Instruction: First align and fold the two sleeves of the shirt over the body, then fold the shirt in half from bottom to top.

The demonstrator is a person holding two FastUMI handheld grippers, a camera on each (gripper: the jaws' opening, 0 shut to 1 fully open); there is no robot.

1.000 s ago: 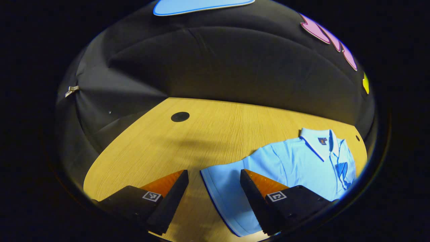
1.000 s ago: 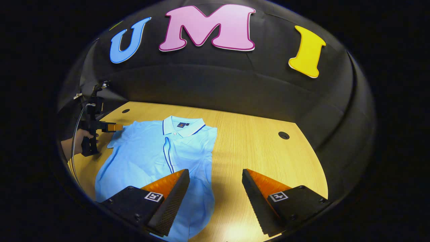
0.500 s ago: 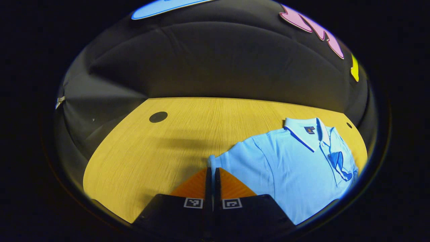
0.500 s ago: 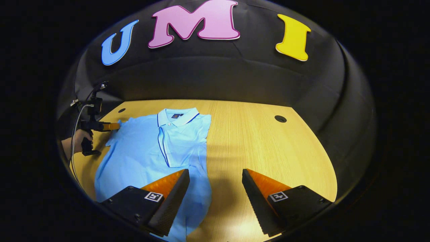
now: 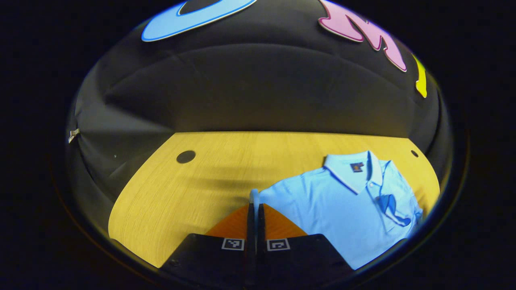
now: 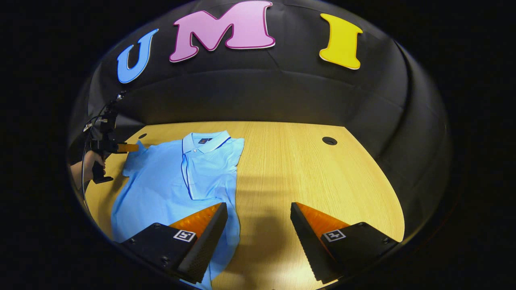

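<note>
In the left gripper view, the left gripper has its 2 fingers pressed together, with the cuff edge of the shirt's sleeve pinched between the tips. The light blue shirt spreads away to the right of the fingers on the wooden table. Its collar lies toward the far edge, with a small dark label inside the neck. A folded-over flap of fabric sits near the shirt's far side, at the right rim of the view. A round dark hole in the tabletop lies well to the left of the shirt, and a smaller one sits past the collar.

In the right gripper view, the right gripper hangs over the table with its jaws wide apart, gripping nothing. Its left finger overlaps the shirt's lower part; its right finger is over bare wood. The shirt lies face up, collar toward the wall, its right side already folded in to a straight edge (the sleeve on that side is tucked over the body). At the far left a hand holds the left gripper, whose tips meet the shirt's other sleeve. A round hole sits in the bare wood right of the shirt.
</note>
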